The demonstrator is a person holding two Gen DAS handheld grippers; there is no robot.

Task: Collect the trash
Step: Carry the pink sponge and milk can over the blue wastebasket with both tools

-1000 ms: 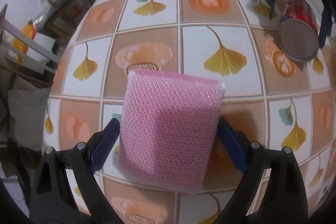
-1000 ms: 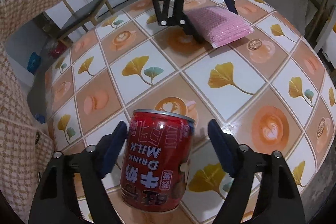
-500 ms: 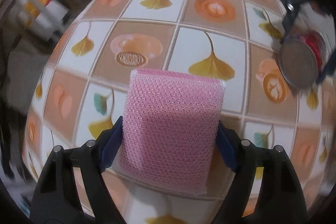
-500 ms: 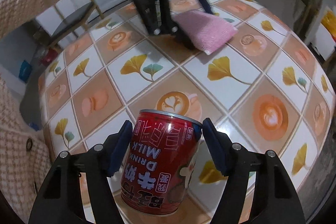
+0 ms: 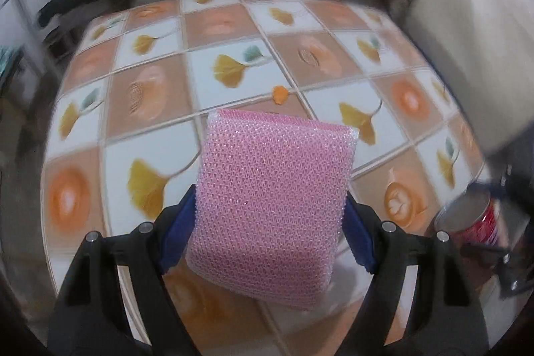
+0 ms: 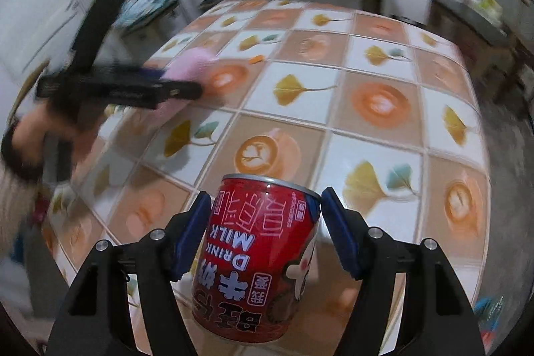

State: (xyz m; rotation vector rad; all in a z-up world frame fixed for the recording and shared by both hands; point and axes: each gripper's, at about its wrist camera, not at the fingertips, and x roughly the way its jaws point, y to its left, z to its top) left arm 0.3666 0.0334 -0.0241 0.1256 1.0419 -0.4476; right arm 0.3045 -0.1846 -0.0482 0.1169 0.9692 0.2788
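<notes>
Dim indoor light, heavy motion blur, fisheye-warped edges.

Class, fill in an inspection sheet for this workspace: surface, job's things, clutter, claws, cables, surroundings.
Surface: table with tile-pattern cover of leaves and coffee cups.
Job's things: pink sponge; red can.
Clutter: small orange scrap on the table.
Claws: left claw shut on the sponge; right claw shut on the can; both lifted.
Cables: nothing seen.
Surroundings: blurred furniture and shelves beyond the table.
</notes>
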